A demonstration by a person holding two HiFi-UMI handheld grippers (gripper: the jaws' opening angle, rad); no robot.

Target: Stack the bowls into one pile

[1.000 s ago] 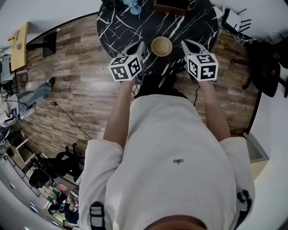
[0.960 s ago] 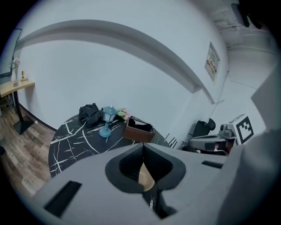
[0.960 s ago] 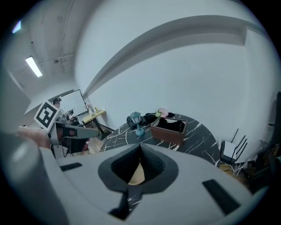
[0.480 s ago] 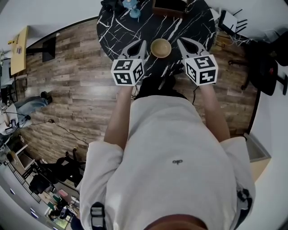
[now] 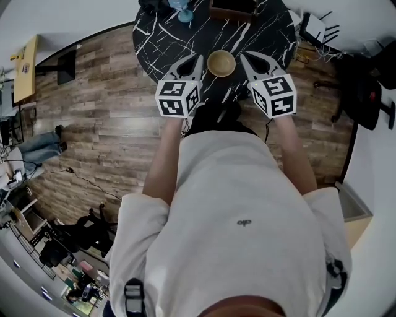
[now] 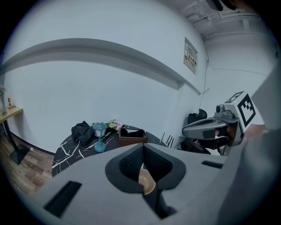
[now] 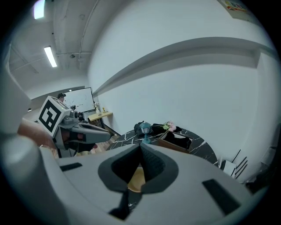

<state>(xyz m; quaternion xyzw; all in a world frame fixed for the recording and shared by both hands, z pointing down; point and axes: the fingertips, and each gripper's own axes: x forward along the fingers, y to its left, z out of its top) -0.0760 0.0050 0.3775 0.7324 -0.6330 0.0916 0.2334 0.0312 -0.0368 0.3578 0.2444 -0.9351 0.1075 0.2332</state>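
A light wooden bowl [image 5: 221, 63], which may be a pile of bowls, sits near the front edge of the round black marble table [image 5: 266, 31]. My left gripper [image 5: 199, 57] hangs just left of it and my right gripper [image 5: 242, 55] just right of it. Both are shut with nothing between their jaws, and both are clear of the bowl. In the left gripper view the bowl [image 6: 147, 182] shows below the closed pads [image 6: 131, 162], with the right gripper [image 6: 206, 129] off to the side. The right gripper view shows the bowl [image 7: 137, 181] under its own closed pads [image 7: 151, 165].
At the table's far side stand a blue lamp [image 5: 184, 13], a brown open box [image 5: 234, 7] and a black bag [image 5: 154, 5]. A black chair [image 5: 365, 93] is on the right and a wooden floor [image 5: 93, 124] lies around the table. The person's torso fills the lower head view.
Both grippers have lifted and rolled slightly, and their tips now flank the bowl a little farther up the picture. The bowl has not moved.
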